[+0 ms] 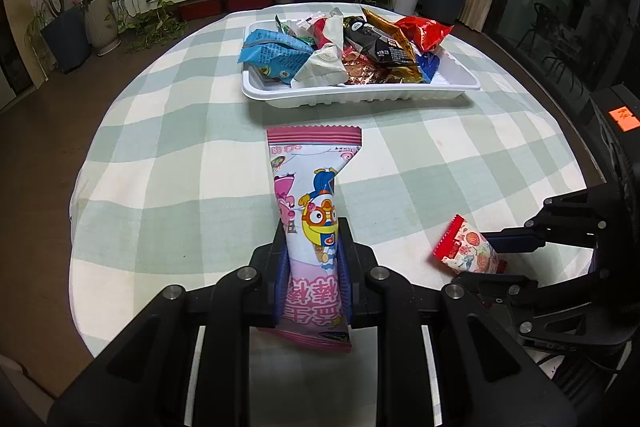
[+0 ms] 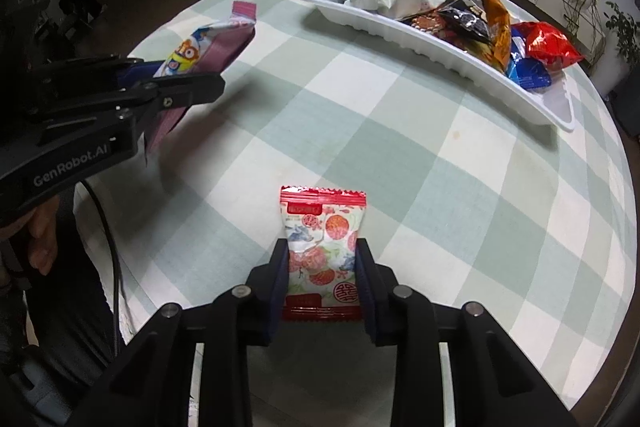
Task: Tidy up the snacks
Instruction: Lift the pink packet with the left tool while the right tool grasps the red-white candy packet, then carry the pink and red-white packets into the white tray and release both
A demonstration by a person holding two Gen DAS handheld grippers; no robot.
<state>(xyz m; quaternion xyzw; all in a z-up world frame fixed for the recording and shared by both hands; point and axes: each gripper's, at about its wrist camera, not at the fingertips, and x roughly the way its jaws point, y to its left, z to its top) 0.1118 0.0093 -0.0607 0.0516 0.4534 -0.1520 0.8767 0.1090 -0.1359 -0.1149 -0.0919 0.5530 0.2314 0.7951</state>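
**Two packets in hand, tray ahead**

Left gripper point(image 1: 313, 243): nearest the lens, closed on the pink cartoon packet point(image 1: 310, 211) about its lower middle, top seal pointing toward the tray, packet apparently lifted off the cloth.

Table point(image 1: 168, 155): round, under a green-and-white check cloth; soft, slightly rumpled, likely to drag under a sliding pack.

Room: white media shelf, potted plants, dark floor beyond the table edge.

White tray point(image 1: 360, 95): shallow ribbed plastic at the far side, already heaped with mixed wrappers.

Pink cartoon packet: long, light, slick film, pliant; likely to bend or slip if pinched near an end, so mid-body is the sound hold.

Right gripper point(image 2: 322, 259): closed on the red floral packet point(image 2: 322, 247) across its sides.

Red floral packet: small pillow pack, light, crinkly, probably crushable; grip on the body, not the crimped seals.
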